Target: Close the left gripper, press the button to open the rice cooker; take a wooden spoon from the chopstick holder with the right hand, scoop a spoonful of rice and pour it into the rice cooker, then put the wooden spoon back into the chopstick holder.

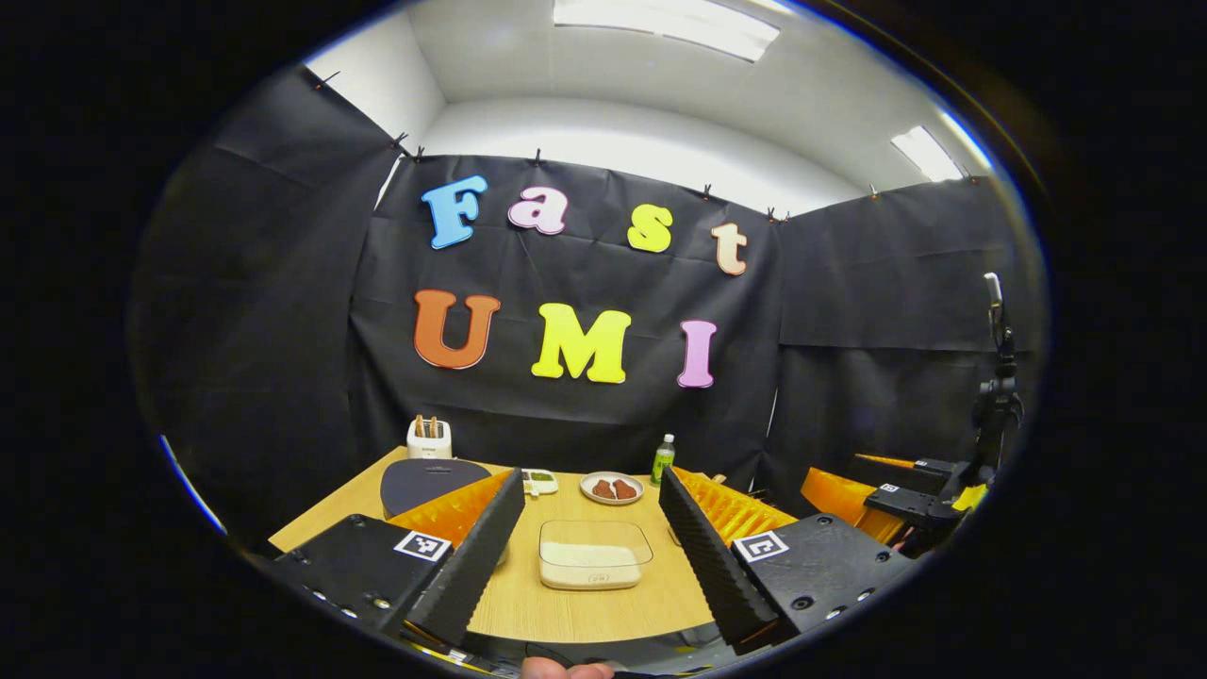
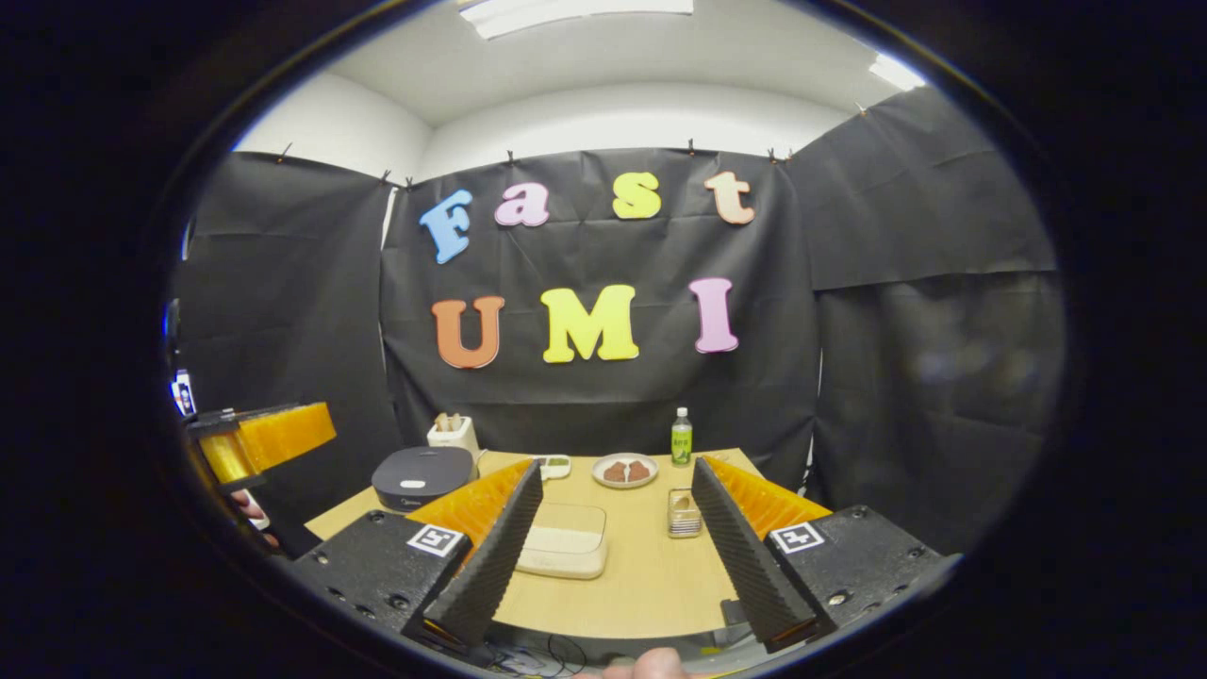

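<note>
Both grippers hung above the near edge of the wooden surface (image 2: pixel 651 585), with bare wood ahead of them. The left gripper (image 1: pixel 589 538) had its jaws spread wide, holding nothing; the right gripper (image 2: pixel 613 542) likewise gaped empty. The rice cooker (image 2: pixel 421 476) sat lid down at the far left, the chopstick holder (image 2: pixel 453 434) just behind it with wooden handles poking out. The rice container (image 1: pixel 594 554) lay mid-surface. A plate (image 2: pixel 624 471) and a green bottle (image 2: pixel 681 437) lined the far edge.
</note>
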Demonstrator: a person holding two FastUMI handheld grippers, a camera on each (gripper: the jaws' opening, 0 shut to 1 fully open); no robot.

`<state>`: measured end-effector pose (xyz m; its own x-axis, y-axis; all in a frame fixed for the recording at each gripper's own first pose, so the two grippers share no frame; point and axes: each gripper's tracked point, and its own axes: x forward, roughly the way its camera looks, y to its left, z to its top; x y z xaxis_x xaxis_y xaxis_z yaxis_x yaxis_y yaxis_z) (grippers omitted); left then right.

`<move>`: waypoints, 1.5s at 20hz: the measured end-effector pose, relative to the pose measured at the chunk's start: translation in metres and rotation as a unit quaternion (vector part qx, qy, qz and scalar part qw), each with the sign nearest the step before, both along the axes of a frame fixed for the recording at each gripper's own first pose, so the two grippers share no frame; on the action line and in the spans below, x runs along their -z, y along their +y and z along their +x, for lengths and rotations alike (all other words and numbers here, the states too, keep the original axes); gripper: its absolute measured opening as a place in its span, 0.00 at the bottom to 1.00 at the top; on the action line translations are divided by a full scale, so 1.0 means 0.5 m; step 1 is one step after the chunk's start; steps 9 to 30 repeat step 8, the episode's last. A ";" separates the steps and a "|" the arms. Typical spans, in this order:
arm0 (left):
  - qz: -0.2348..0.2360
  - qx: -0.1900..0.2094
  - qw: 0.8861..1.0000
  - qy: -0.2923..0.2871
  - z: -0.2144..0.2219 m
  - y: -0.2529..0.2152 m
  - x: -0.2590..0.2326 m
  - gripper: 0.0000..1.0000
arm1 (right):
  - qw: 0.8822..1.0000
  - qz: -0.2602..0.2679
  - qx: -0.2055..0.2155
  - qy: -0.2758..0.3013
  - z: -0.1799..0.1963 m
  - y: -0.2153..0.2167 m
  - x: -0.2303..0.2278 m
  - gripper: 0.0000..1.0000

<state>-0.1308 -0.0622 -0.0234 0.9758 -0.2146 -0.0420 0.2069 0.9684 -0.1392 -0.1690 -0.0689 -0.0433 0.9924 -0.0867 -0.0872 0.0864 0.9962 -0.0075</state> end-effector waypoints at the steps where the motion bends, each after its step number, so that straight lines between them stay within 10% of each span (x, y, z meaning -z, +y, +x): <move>1: 0.002 -0.002 1.000 0.003 -0.001 0.005 0.003 0.93 | 1.000 0.002 -0.002 0.000 0.003 0.007 0.000 0.94; 30: 0.007 -0.013 1.000 0.002 0.004 0.031 -0.001 0.95 | 1.000 0.004 -0.017 0.001 0.023 0.043 0.001 0.94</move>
